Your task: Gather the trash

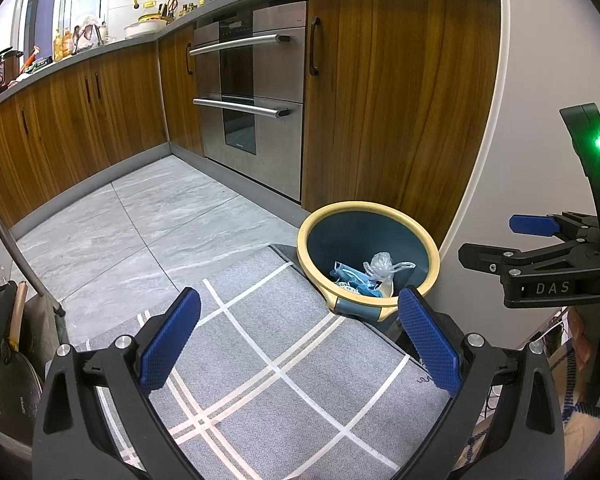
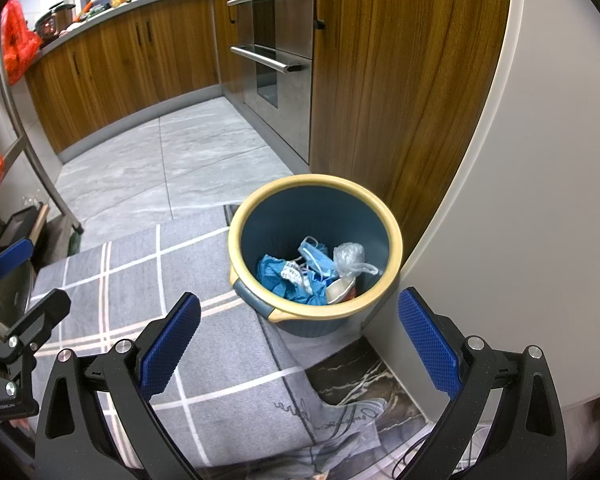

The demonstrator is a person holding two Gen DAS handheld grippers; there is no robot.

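Note:
A blue trash bin with a yellow rim (image 2: 396,240) stands on the floor against a wooden cabinet; it also shows in the left wrist view (image 1: 434,258). Inside lie blue face masks (image 2: 316,260), crumpled blue paper (image 2: 278,276), a clear plastic bag (image 2: 350,258) and a paper cup (image 2: 340,288). My left gripper (image 1: 300,336) is open and empty above the grey mat, left of the bin. My right gripper (image 2: 300,340) is open and empty, just in front of the bin. The right gripper also shows in the left wrist view (image 1: 496,248).
A grey checked mat (image 1: 276,360) covers the tiled floor (image 1: 160,208). Wooden cabinets (image 1: 392,92) and a steel oven (image 1: 256,80) line the far side. A white rounded wall (image 2: 520,200) is at right. A metal rack (image 2: 16,120) with pans stands at left.

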